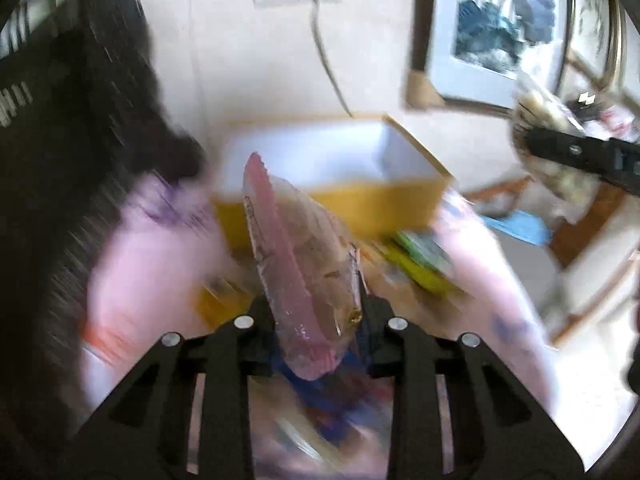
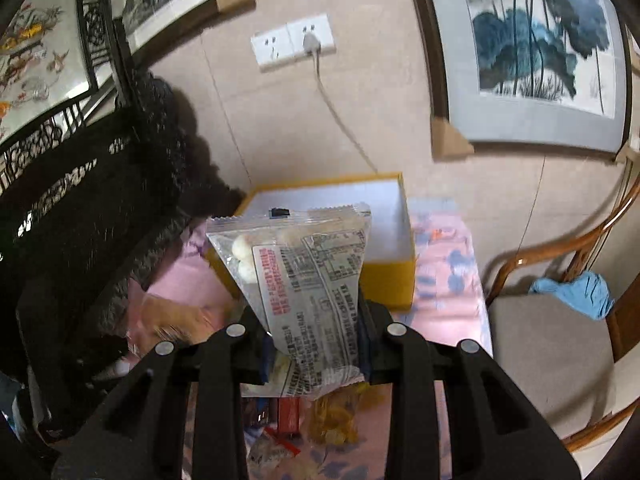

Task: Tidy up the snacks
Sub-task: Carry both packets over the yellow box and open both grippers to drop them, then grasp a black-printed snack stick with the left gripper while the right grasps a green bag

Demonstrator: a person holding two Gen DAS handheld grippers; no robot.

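Gripping a pink-edged clear packet [image 1: 298,276] by its lower end, the left tool [image 1: 316,320] is standing nearly closed, its two fingers pinching the crinkly film so that the packet is sticking up and away from the camera, well above the bench [image 1: 152,264]. The right tool [image 2: 316,336] is likewise almost shut on a clear packet of pale round sweets [image 2: 308,276], clamping the printed back panel near its bottom seal while the top seal is leaning toward the far side. Both packets are looking light and soft, with slick plastic that is likely to slide or twist in a narrow pinch, so I judge that holding across a flat sealed edge, rather than over the lumpy filling, is giving the surer grip; the contents may be crushable, so a gentle squeeze is wiser. Sitting at the far side of the pink-clothed bench is a yellow box [image 2: 384,276] with a white inside, open at the top and, as far as both views are showing, holding nothing yet; it is lying just beyond both held packets. Lying loose on the near part of the bench are more snacks [image 2: 332,420], among them a yellow-filled bag and a small red pack, none of them touching the box.
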